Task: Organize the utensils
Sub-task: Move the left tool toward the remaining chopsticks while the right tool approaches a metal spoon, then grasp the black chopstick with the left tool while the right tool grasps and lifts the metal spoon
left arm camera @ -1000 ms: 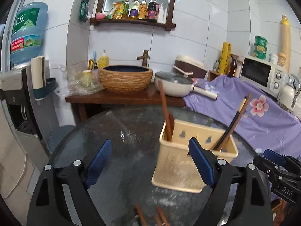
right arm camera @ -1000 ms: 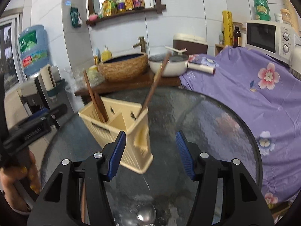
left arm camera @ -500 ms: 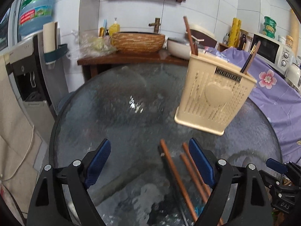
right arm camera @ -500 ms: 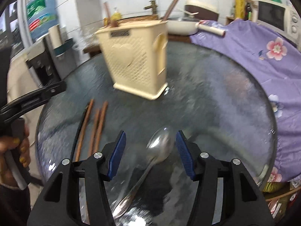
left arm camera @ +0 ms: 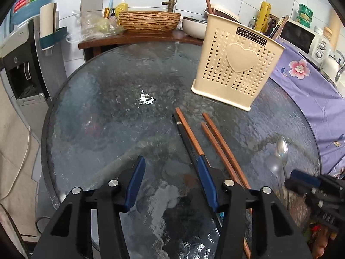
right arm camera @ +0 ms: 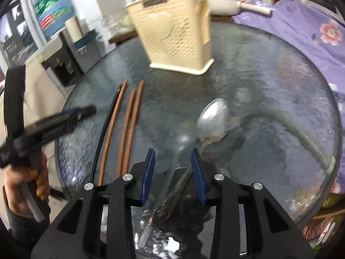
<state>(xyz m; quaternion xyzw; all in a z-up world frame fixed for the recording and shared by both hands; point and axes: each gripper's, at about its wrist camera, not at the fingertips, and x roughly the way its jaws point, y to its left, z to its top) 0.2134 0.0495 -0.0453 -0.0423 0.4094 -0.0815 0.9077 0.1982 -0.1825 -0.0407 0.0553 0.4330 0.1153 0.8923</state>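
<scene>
Both pairs of jaws stand apart; the right gripper [right arm camera: 173, 169] straddles the spoon [right arm camera: 212, 118] handle, seemingly to grasp it; the left gripper [left arm camera: 170, 183] hangs by the chopsticks [left arm camera: 217, 144] lying on the bench [left arm camera: 97, 112], near the caddy [left arm camera: 235, 64] awaiting them.
</scene>
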